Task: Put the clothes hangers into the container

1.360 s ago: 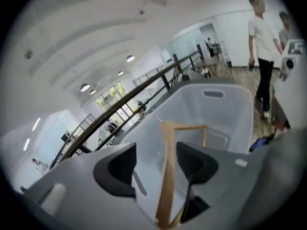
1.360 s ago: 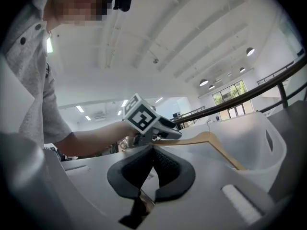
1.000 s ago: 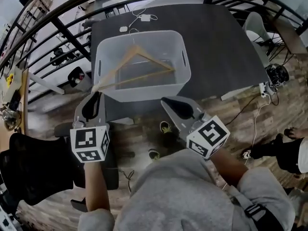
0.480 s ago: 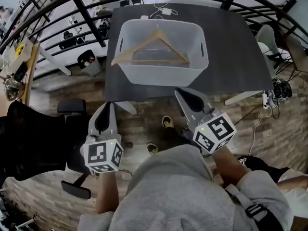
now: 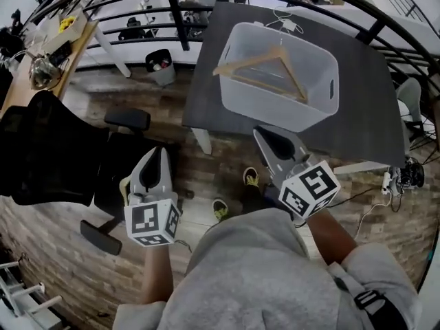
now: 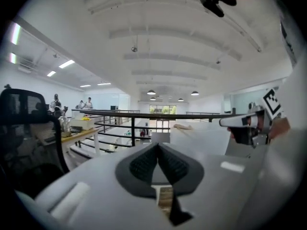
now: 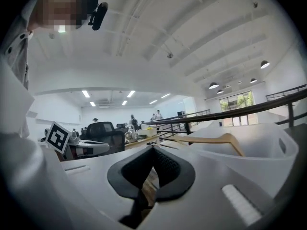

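Wooden hanger (image 5: 275,71) lies tilted in container (image 5: 275,112), just ahead of right gripper (image 5: 267,137), one end over the rim. Left gripper (image 5: 157,155) and right gripper both pressed together, empty, short of table (image 5: 364,115). No other hangers visible; task looks done.

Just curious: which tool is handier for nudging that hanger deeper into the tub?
Probably the right tool: it sits before the container holding the hanger; the left tool hangs over the floor, farther off.
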### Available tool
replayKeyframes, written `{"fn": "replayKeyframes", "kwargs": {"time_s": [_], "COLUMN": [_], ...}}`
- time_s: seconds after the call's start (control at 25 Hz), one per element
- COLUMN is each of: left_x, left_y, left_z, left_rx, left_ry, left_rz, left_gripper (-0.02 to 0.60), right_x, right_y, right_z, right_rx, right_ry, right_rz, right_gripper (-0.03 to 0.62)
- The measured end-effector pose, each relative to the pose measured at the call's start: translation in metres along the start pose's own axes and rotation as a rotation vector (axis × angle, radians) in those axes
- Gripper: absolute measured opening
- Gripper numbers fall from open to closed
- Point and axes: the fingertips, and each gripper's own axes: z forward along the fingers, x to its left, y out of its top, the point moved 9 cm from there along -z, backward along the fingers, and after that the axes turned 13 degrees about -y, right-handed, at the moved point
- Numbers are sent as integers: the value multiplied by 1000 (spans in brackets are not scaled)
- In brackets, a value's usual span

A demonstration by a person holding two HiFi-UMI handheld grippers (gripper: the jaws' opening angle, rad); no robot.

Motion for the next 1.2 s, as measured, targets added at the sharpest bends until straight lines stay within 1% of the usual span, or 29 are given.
{"fn": "replayKeyframes", "kwargs": {"time_s": [0.16, 0.2, 0.28, 0.36, 0.48, 0.56, 0.64, 0.72, 0.8, 1.0, 1.2], "left_x": [27, 34, 43, 49, 51, 49, 51, 59, 66, 92, 141], "left_y": [-18, -24, -40, -63, -94, -110, -124, -135, -146, -178, -228], "left_z": [-50, -67, -109, -155, -208, -231, -244, -250, -247, -230, -213], "left_rx": [11, 13, 27, 58, 96, 116, 145, 169, 191, 272, 341], "left_ry": [171, 228, 363, 480, 602, 668, 721, 758, 769, 748, 711], "left_rz": [-60, -74, -112, -162, -227, -270, -297, -308, -316, -328, -341], "left_gripper": [12, 12, 12, 15, 26, 38, 56, 78, 93, 124, 144], "right_x": [51, 67, 108, 155, 211, 237, 257, 273, 282, 291, 300], "right_y": [1, 0, -5, -15, -33, -44, -54, -61, -68, -83, -115], "right_z": [35, 45, 64, 75, 77, 79, 84, 91, 98, 115, 136], "right_rx": [28, 38, 68, 104, 149, 178, 200, 211, 220, 255, 327], "right_ry": [178, 233, 370, 503, 641, 722, 784, 829, 853, 868, 843], "right_rz": [-36, -47, -76, -105, -144, -155, -161, -169, -171, -177, -205], "right_gripper": [0, 0, 0, 0, 0, 0, 0, 0, -1, -1, 0]}}
